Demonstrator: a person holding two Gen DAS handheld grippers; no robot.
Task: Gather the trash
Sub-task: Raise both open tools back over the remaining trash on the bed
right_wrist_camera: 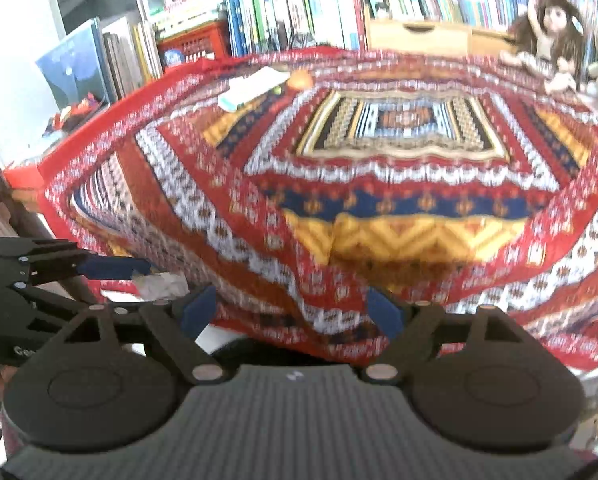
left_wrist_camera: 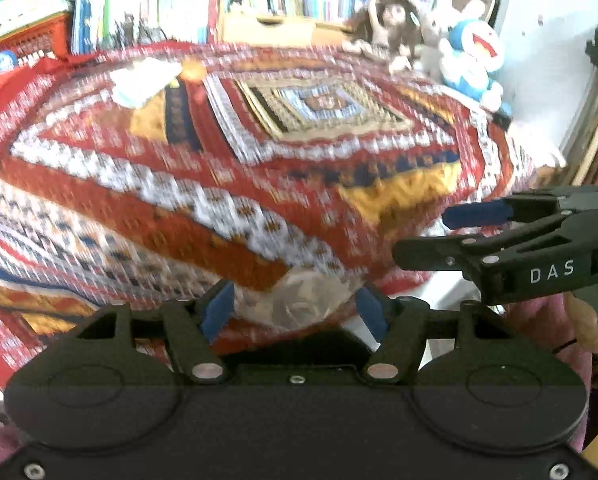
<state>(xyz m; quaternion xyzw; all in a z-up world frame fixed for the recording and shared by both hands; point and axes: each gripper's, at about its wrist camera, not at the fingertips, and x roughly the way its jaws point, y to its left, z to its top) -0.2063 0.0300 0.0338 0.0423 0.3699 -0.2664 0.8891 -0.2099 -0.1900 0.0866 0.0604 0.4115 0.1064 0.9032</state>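
Left gripper [left_wrist_camera: 295, 312] clamping crumpled wrapper [left_wrist_camera: 299, 300] — right gripper [right_wrist_camera: 295, 314] open-jawed

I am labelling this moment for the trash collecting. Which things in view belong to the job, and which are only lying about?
Belong to the job:
- crumpled clear wrapper between the left gripper fingers
- right gripper, open, holding nothing
- white packet, probably trash, far side of the tablecloth

Only lying about:
- books
- doll
- blue plush toy
- orange crate

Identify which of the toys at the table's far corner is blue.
The blue one is the cat plush, with its white face and open red mouth. The long-haired doll beside it is brown, and the plush between them is pale grey-white.
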